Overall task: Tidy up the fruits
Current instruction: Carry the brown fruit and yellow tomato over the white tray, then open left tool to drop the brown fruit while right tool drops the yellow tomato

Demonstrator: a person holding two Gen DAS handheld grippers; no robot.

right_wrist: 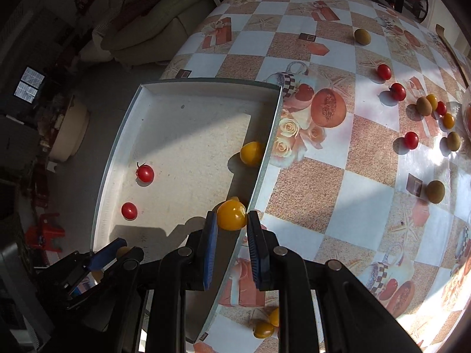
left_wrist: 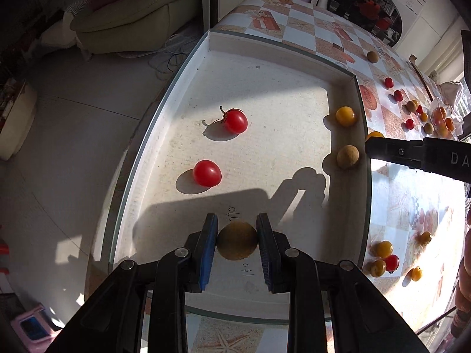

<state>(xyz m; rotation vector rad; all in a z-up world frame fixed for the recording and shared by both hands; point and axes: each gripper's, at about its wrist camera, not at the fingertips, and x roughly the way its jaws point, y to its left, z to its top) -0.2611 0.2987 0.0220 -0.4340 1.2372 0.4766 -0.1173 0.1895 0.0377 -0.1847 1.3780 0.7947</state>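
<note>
A white shallow tray (left_wrist: 282, 56) sits on the table's left edge; it also shows in the right wrist view (right_wrist: 206, 83). In it lie two red tomatoes (left_wrist: 235, 121) (left_wrist: 207, 173), a yellow tomato (left_wrist: 345, 116) and a brown longan (left_wrist: 347, 156) by the right wall. My left gripper (left_wrist: 237, 239) is shut on a brown longan (left_wrist: 237, 240) just above the tray's near end. My right gripper (right_wrist: 232, 223) is shut on a yellow tomato (right_wrist: 232, 215) over the tray's right wall; it shows in the left wrist view (left_wrist: 382, 150).
Several red, yellow and brown fruits (right_wrist: 397, 91) lie scattered on the patterned tablecloth (right_wrist: 309, 191) to the right. More yellow tomatoes (right_wrist: 264, 329) lie near the front. A sofa (right_wrist: 153, 23) and the floor lie left of the table.
</note>
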